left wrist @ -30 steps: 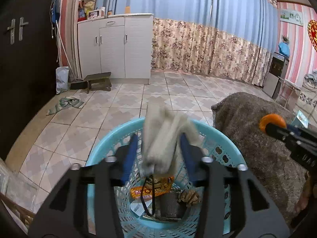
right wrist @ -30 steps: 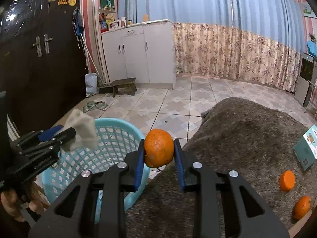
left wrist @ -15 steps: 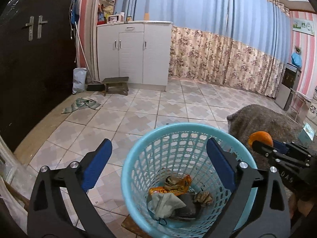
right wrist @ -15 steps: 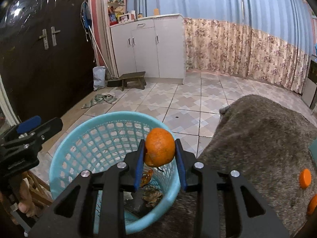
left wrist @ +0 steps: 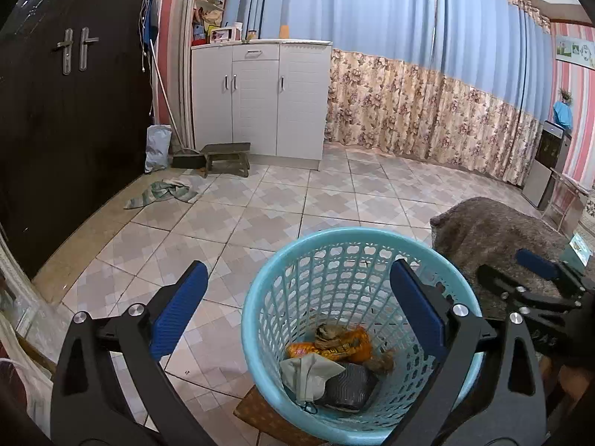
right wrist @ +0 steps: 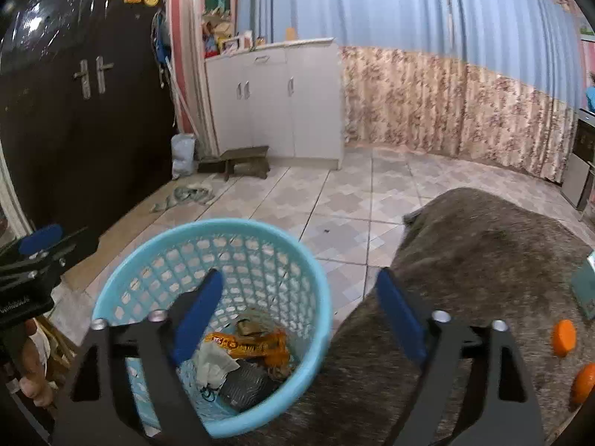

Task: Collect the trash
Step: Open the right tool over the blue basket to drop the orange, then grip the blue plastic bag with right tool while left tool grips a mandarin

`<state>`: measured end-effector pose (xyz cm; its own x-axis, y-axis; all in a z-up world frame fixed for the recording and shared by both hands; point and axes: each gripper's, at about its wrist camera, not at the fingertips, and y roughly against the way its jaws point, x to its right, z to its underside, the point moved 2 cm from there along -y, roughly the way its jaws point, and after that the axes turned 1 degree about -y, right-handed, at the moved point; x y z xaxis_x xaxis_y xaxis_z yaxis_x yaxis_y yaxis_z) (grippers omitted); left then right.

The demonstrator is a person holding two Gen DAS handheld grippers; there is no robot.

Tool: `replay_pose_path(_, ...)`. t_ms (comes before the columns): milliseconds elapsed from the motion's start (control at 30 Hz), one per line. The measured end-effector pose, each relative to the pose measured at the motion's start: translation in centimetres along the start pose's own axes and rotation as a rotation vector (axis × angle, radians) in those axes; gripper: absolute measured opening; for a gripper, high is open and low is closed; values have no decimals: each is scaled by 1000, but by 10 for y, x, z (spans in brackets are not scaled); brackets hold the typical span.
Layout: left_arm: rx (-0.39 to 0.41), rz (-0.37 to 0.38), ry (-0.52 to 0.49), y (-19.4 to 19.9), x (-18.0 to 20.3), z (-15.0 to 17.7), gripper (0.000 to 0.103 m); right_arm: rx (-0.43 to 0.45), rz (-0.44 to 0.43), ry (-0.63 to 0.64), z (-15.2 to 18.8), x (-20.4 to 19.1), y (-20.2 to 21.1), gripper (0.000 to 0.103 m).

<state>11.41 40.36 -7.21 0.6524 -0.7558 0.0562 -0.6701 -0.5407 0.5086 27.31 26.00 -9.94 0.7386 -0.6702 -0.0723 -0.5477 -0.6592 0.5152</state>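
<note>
Now the left claw [left wrist: 293, 303] is hanging wide open and empty over the blue basket [left wrist: 260, 338], while the right claw [right wrist: 299, 304] is opening, nothing between its jaws.

The light blue plastic basket [left wrist: 357, 297] stands upright, its wall a lattice of small openings under a smooth round rim, just beside the edge of a grey-brown furry cover [right wrist: 483, 260]. At its bottom lies a heap of trash: an orange snack wrapper [left wrist: 334, 347] with a crumpled brownish scrap on top, a pale crumpled cloth-like piece [left wrist: 308, 371] beside it, and a dark ribbed package [left wrist: 349, 386] under both. On the furry cover, well apart from the basket, lie two pieces of orange peel [right wrist: 563, 332], one nearer the edge of view [right wrist: 584, 383], close together.
</note>
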Motion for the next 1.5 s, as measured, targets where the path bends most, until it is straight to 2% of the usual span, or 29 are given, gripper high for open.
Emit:
replay_pose_path(233, 11, 6, 3, 30, 12, 5, 97, 13, 57, -21, -3, 27, 31, 92)
replay_pose_path(400, 14, 18, -11, 59, 31, 14, 97, 32, 121, -38, -4, 53, 69, 95)
replay_pose_path(500, 6, 45, -7, 75, 43, 22, 97, 47, 153, -53, 0, 72, 98, 97)
replay_pose_path(700, -3, 102, -26, 95, 80, 31, 97, 70, 268, -91, 14, 117, 150, 98)
replay_pose_path(1033, -5, 224, -99, 104, 162, 37, 97, 29, 449, -165, 63, 204, 215, 98)
replay_pose_path(1133, -11, 269, -124, 104, 189, 42, 97, 11, 539, -173, 87, 232, 242, 98)
replay_pose_path(1300, -38, 333, -195, 101, 235, 58, 97, -38, 638, -228, 127, 277, 275, 98)
replay_pose_path(1500, -74, 391, -279, 98, 281, 81, 97, -98, 686, -295, 161, 317, 286, 98)
